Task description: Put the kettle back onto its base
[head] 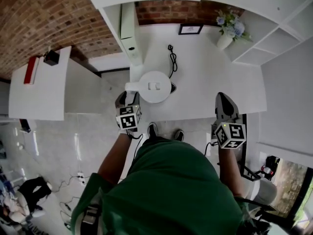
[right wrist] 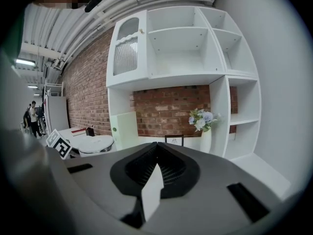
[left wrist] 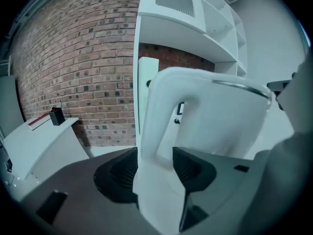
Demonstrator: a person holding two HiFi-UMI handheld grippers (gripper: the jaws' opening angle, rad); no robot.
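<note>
Head view: a white, round-bodied electric kettle (head: 155, 86) stands on the white bench (head: 205, 82), close to the front edge and left of the middle. Its handle (head: 131, 86) points toward the left hand-held gripper (head: 128, 98). A thin black cord (head: 172, 58) runs down the bench to the kettle's right flank, where a dark sliver shows beneath the body. The base itself cannot be made out under the kettle.

In the left gripper view the white handle rises straight between the two black ribbed pads (left wrist: 120, 173). The jaws stand wide about it, each pad just beside a flank of the handle. This gripper looks released rather than clenched.

The right hand-held gripper (head: 222, 102) hangs over the front edge of the bench, well apart from the kettle. In the right gripper view its pads meet at the tips with nothing between them, so it is clenched on nothing.

At the back of the bench stand a small black picture frame (head: 190, 29) and a white vase of pale blue and white flowers (head: 226, 33). White open shelves (head: 274, 33) are at the right, and a red brick wall (head: 39, 18) is behind.
</note>
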